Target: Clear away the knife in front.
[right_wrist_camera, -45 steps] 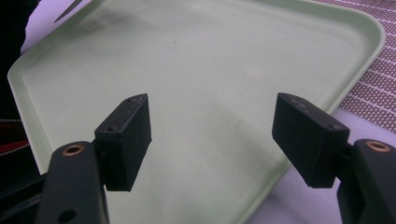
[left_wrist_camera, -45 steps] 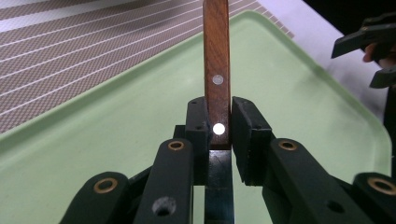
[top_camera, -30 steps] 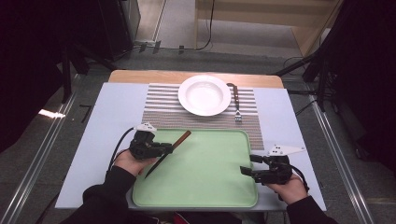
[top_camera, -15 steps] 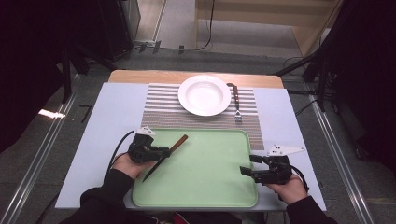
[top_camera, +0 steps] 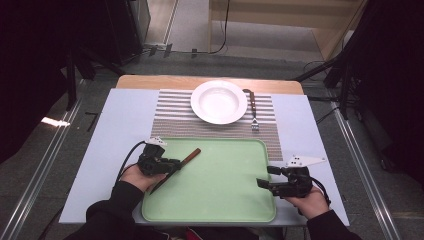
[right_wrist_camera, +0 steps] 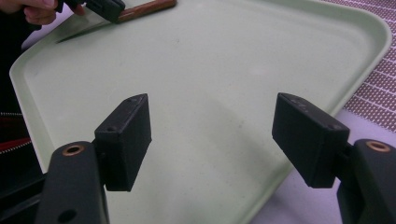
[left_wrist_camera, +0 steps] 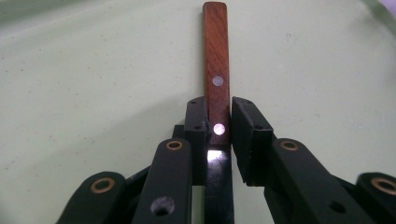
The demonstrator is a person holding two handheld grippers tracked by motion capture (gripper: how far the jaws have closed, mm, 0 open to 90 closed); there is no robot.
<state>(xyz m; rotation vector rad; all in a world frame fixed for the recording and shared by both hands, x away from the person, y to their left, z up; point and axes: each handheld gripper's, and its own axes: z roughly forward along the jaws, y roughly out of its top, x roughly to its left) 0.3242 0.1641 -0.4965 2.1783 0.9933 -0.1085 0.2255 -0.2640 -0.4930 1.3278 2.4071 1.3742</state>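
Jaws of the left gripper (left_wrist_camera: 218,123) just opening, a sliver of gap on one side of the wood-handled knife (left_wrist_camera: 215,70) lying between them on the green tray (top_camera: 225,200), near its left rim. Right gripper (top_camera: 270,181) spread wide, nothing between, over the tray's right edge. Bare tray floor between both. Farther off: striped mat (top_camera: 172,117), white plate (top_camera: 218,101), fork (top_camera: 252,112).
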